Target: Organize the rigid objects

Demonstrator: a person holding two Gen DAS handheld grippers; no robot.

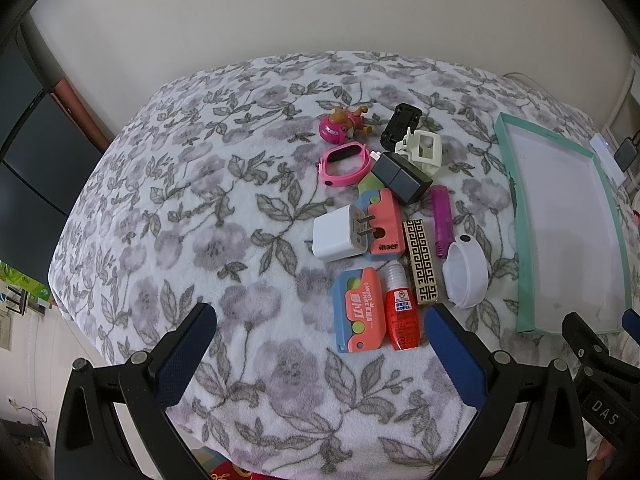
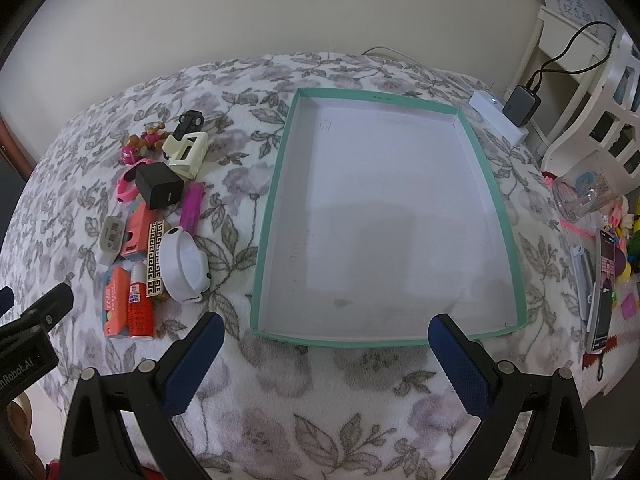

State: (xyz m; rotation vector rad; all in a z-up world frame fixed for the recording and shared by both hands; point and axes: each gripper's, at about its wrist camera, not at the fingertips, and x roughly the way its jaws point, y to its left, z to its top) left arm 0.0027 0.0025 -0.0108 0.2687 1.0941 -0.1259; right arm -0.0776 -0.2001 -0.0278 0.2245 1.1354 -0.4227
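Evidently nothing picked up yet. Left gripper (image 1: pixel 320 322) spread wide and empty, hovering just short of the near end of the clutter; right gripper (image 2: pixel 326 332) equally wide and empty, parked at the near rim of the shallow teal-edged cardboard tray with white floor (image 2: pixel 272 208), nothing inside it.

Nearest to the left tongs, slightly right of centre: small red plastic bottle with white cap (image 1: pixel 401 312), long axis running away from the camera, cap at the far end; touching its left side, flat salmon-and-blue plastic carrot knife toy (image 1: pixel 357 314), same orientation. Probably a job for the left hand, then, with the tray lying off to its right.

Beyond, packed close on the fleecy grey-floral blanket (image 1: pixel 180 208): glossy white cube charger with metal prongs (image 1: pixel 338 236), gold-and-black key-patterned box (image 1: pixel 422 262), smooth white wristband (image 1: pixel 466 276), purple translucent lighter (image 1: pixel 441 220), matte black adapter block (image 1: pixel 401 176), pink rubbery watch band (image 1: pixel 340 164), cream hair claw clip (image 1: pixel 420 148), pink figurine toy (image 1: pixel 344 124).

All hard and smooth; soft pile beneath likely to let thin pieces sink.
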